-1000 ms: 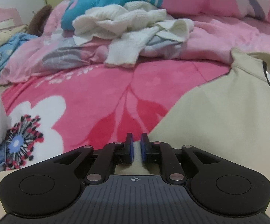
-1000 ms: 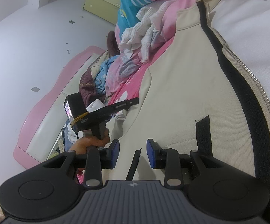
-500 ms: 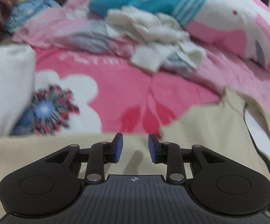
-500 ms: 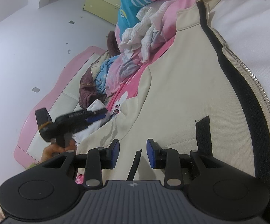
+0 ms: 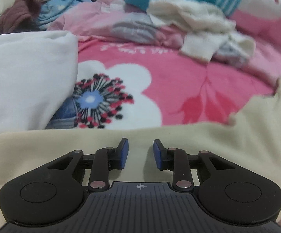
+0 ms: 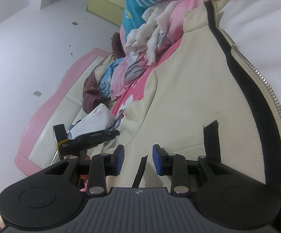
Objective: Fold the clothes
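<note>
My left gripper hangs spread and empty over the cream jacket lying flat on the pink floral blanket. My right gripper (also spread) straddles the jacket's black drawstring, beside its zipper.

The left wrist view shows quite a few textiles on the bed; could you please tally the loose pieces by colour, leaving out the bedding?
Cream: 2, the jacket under the open left gripper and the knit pile
White: 1, the folded cloth
Brown: 1, the crumpled garment
Light blue: 1, the crumpled garment
Total: 5
</note>
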`<state>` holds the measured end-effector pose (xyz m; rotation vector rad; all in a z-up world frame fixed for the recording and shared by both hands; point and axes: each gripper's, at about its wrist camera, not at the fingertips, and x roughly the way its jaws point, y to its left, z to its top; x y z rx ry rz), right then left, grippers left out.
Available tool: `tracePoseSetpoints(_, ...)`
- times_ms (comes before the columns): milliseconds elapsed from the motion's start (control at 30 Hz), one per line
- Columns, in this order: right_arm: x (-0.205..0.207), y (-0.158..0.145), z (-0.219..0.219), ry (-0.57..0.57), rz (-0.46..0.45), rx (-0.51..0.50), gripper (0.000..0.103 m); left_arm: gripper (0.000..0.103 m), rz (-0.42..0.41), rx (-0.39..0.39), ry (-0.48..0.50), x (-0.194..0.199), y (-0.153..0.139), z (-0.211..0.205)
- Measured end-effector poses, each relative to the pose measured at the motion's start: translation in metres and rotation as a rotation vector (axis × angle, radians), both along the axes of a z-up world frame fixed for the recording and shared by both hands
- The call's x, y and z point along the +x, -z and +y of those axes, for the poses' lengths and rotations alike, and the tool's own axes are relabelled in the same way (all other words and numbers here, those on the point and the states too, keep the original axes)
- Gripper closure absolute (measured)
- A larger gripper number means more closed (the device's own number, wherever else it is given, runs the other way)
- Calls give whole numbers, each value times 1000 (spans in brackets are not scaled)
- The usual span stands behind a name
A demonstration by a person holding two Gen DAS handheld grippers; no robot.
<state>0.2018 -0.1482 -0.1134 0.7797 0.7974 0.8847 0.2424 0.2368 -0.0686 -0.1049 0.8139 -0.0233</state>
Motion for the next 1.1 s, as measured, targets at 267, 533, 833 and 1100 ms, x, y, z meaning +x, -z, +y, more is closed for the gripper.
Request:
tracePoseSetpoints(267,-1,0,-1,-1,0,2,70,74,0,-38,56,9,-7,-23)
tracePoseSetpoints(533,0,1,-2,-3,-1,5,70,71,-36,-71,-283,12,-20,25)
tracePoseSetpoints(833,1,1,-1,-3,-2,2,70,59,-141,-87,-180,-105,-122,-11)
tracePoseSetpoints(1100,-2,-12,-1,-27,48,-66,70,54,-116,-274,7,-197,-83,-98)
